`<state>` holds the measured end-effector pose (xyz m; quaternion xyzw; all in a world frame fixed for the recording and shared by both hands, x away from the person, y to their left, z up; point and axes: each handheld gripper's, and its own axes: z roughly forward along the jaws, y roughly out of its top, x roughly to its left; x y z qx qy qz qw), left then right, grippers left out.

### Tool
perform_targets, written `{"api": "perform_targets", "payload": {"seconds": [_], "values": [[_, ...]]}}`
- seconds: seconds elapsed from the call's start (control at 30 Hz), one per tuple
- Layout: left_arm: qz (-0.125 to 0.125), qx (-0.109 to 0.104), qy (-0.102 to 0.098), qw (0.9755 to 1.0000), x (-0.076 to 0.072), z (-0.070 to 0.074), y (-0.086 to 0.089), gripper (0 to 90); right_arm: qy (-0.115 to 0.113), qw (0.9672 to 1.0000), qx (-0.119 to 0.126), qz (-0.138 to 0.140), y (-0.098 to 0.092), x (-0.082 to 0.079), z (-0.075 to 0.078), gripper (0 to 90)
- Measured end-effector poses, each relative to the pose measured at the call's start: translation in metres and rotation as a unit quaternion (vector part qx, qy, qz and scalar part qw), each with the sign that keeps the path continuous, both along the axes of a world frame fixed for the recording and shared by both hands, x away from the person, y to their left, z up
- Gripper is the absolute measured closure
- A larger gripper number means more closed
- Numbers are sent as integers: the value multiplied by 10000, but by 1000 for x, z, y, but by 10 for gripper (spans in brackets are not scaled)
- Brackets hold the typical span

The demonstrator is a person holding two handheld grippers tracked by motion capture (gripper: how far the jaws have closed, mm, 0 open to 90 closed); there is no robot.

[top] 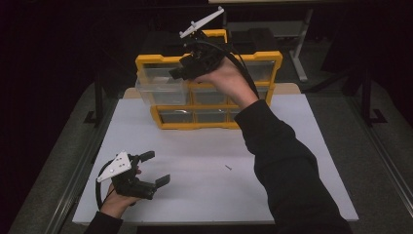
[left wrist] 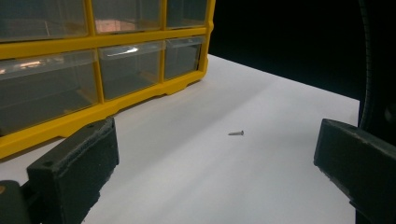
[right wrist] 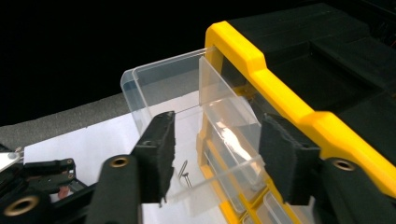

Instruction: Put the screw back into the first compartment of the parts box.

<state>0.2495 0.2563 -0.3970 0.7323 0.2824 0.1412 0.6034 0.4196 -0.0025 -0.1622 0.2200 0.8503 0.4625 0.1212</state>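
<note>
Left gripper [top: 156, 168] jaws wide apart, empty; right gripper [right wrist: 215, 149] jaws apart over pulled-out clear drawer [right wrist: 159, 88], screw [right wrist: 184, 172] inside.

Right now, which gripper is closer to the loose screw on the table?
Left. The left gripper rests low on the table with the screw lying ahead of its open jaws. The right gripper is raised at the open drawer, farther off.

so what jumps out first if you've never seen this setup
The yellow drawer cabinet at the far side of the white table, with its top-left clear drawer pulled out. The right gripper hangs above that drawer, jaws apart, with small screws lying in the drawer below. Nearer, a lone screw lies on the table, to the right of the open left gripper.
</note>
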Motion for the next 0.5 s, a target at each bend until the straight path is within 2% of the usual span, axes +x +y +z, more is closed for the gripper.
{"api": "perform_targets", "payload": {"seconds": [0.07,0.17,0.23,0.3,0.33,0.37,0.5], "values": [[-9,68,-11,10000,0,0,1,0,15,10000,-12,20,-3,-2,-1,380],[-4,64,-11,10000,0,0,1,0,-34,10000,-25,62,-8,-5,-4,321],[-3,70,-8,10000,0,0,1,0,68,10000,13,35,-12,-9,-6,285],[-3,75,-1,10000,0,0,1,0,-67,9999,-31,84,-17,-9,-10,253],[-3,73,2,10000,0,0,1,0,-29,10000,-19,81,-19,-10,-12,233],[-17,103,-41,9999,1,0,1,0,-11,10000,-8,77,-20,-12,-14,219],[-2,68,-4,10000,0,0,1,0,-22,10000,-43,81,-27,-16,-22,186]]}}
